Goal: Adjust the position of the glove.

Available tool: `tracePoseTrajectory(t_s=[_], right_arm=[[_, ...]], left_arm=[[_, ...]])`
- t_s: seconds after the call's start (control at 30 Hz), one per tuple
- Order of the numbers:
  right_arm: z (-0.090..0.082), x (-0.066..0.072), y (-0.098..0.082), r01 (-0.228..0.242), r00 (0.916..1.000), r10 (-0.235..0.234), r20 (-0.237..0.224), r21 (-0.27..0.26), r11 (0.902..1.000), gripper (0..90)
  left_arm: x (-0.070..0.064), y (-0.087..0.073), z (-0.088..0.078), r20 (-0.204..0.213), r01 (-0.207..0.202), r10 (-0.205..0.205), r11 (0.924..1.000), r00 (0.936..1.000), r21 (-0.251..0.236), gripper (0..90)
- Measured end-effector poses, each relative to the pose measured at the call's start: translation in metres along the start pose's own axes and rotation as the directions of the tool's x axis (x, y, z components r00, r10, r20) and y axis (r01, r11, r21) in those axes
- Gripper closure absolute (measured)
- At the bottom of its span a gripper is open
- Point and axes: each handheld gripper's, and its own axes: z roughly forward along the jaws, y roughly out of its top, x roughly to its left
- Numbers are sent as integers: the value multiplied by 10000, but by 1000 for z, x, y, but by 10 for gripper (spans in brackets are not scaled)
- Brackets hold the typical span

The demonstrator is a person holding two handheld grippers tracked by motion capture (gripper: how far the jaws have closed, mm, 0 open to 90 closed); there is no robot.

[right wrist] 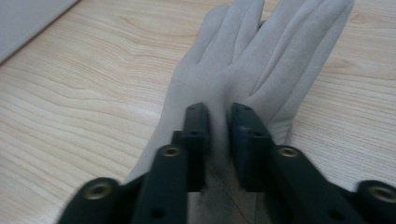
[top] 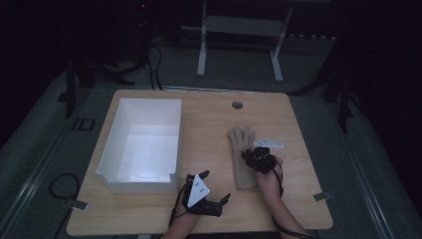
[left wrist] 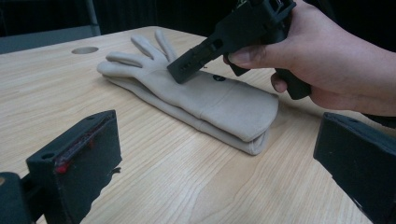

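Right gripper (right wrist: 218,135): jaws narrowly parted, tips down on the palm of the glove (right wrist: 261,60), fabric between them, seemingly placed for a pinch. Left gripper (top: 206,195): jaws wide open, empty, resting near the table (top: 209,124) edge. Glove: beige, flat, doubled layers, mid-table right of the white bin (top: 142,144).

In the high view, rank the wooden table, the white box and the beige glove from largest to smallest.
1. wooden table
2. white box
3. beige glove

Each gap is plain; nearness to the camera does not affect it.
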Motion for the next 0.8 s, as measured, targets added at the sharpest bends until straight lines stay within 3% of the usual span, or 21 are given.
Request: tracePoseTrajectory(t_s=[0.07,0.2,0.27,0.37,0.4,0.43,0.47,0.5,0.53,0.57,0.6,0.73,0.8], right_arm=[[-11,-4,5,111,9995,-121,-278,-325,9994,480],[-20,-11,11,85,9983,-120,-565,-613,9981,336],[-31,-22,19,313,9929,-396,-1126,-747,9967,217],[-35,-28,23,653,9915,-734,-1071,-767,9949,188],[-39,-32,26,1073,9866,-1192,-1113,-1079,9884,202],[-39,-32,26,1073,9866,-1192,-1113,-1079,9884,202],[-41,-36,28,1583,9804,-1708,-976,-1244,9795,192],[-41,-36,28,1583,9804,-1708,-976,-1244,9795,192],[-43,-38,30,1614,9783,-1762,-1090,-1325,9780,192],[-44,-41,31,1470,9783,-1638,-1265,-1327,9802,184],[-45,-45,33,1159,9813,-1310,-1411,-1106,9871,172],[-47,-48,35,811,9812,-988,-1656,-1100,9906,115],[-46,-48,35,769,9782,-964,-1840,-1104,9909,108]], left_arm=[[-1,0,1,103,-49,48,10000,9999,22,11],[-6,3,8,86,-532,528,9974,9986,483,11],[-8,5,14,133,-690,681,9937,9976,884,11],[-10,8,20,281,-801,774,9903,9966,1137,11],[-11,13,27,599,-889,807,9848,9949,1492,11],[-11,13,27,599,-889,807,9848,9949,1492,13],[-12,15,30,808,-964,838,9812,9932,1672,37],[-13,18,35,1141,-1204,1001,9748,9884,1881,37],[-14,20,39,1593,-1647,1330,9646,9782,2061,39],[-17,22,48,1704,-2244,1872,9458,9674,2349,41],[-17,23,53,1945,-2445,1994,9381,9604,2455,91],[-16,28,68,2795,-3030,2283,9160,9326,2629,170],[-15,30,74,3054,-3205,2364,9098,9224,2638,242]])
